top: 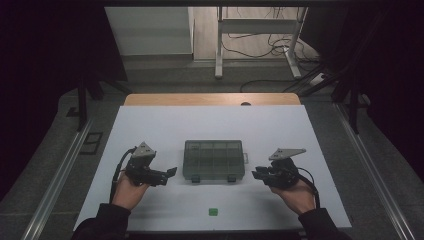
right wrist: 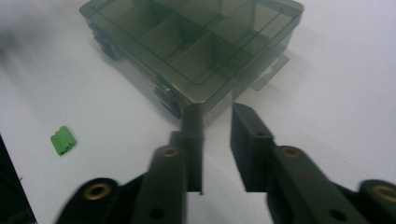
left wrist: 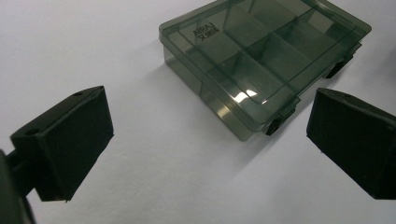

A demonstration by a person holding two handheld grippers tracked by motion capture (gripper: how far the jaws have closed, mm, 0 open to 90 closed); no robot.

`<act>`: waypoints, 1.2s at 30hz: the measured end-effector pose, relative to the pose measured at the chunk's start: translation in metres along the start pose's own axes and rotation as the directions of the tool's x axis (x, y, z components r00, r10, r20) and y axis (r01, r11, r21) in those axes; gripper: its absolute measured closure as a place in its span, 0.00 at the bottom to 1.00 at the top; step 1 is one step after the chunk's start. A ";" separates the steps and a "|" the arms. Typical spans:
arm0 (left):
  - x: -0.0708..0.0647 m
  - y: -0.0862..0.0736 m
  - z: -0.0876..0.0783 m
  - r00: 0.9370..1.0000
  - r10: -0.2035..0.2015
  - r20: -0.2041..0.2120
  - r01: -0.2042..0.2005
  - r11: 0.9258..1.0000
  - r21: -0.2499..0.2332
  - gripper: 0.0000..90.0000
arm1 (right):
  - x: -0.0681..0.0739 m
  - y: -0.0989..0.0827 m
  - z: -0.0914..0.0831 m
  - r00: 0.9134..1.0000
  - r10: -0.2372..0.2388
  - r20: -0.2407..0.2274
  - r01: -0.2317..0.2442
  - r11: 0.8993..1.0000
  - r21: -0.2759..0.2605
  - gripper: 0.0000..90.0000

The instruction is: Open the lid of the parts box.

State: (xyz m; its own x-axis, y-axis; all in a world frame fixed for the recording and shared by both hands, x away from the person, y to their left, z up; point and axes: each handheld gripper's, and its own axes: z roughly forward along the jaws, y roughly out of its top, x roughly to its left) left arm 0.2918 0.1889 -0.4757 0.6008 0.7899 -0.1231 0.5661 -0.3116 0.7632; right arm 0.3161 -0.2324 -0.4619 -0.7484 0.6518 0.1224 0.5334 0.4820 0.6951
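A smoky transparent compartment box (top: 214,160) lies closed in the middle of the white table (top: 150,125), its two latches facing the person. My left gripper (top: 168,175) is held just left of the box, and its jaws stand wide apart in the left gripper view (left wrist: 208,116), aimed at the box (left wrist: 261,56) corner with nothing between them. On the other side, my right gripper (top: 257,174) points at the box's right front corner (right wrist: 196,42). Its jaws (right wrist: 217,114) are close together with a narrow empty gap, just short of that corner.
A small green block (top: 213,211) lies near the table's front edge, also seen as the green block (right wrist: 63,140) in the right gripper view. A wooden strip (top: 210,99) borders the table's far edge. Metal rails (top: 60,170) run along both sides.
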 end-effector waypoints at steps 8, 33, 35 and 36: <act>0.000 0.004 0.007 1.000 0.015 -0.003 -0.015 1.000 -0.013 0.01 | 0.001 0.000 0.011 0.999 -0.031 -0.030 0.033 0.998 0.058 0.99; 0.000 0.013 0.025 0.999 0.042 -0.016 -0.042 0.999 -0.019 0.01 | -0.001 -0.001 0.051 0.998 -0.050 -0.048 0.059 0.974 0.220 0.99; 0.000 0.013 0.025 0.999 0.044 -0.016 -0.044 0.999 -0.019 0.01 | -0.001 0.000 0.052 0.998 -0.046 -0.045 0.055 0.973 0.223 0.99; -0.001 0.013 0.026 0.999 0.045 -0.017 -0.045 0.999 -0.018 0.01 | -0.001 0.000 0.053 0.997 -0.053 -0.047 0.062 0.973 0.222 0.99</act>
State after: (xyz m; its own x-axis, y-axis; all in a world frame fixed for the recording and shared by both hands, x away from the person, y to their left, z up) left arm 0.3134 0.1708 -0.4819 0.6160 0.7838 -0.0784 0.5280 -0.3371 0.7795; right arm 0.3379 -0.2023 -0.4997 -0.7933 0.5972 0.1187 0.5602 0.6395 0.5265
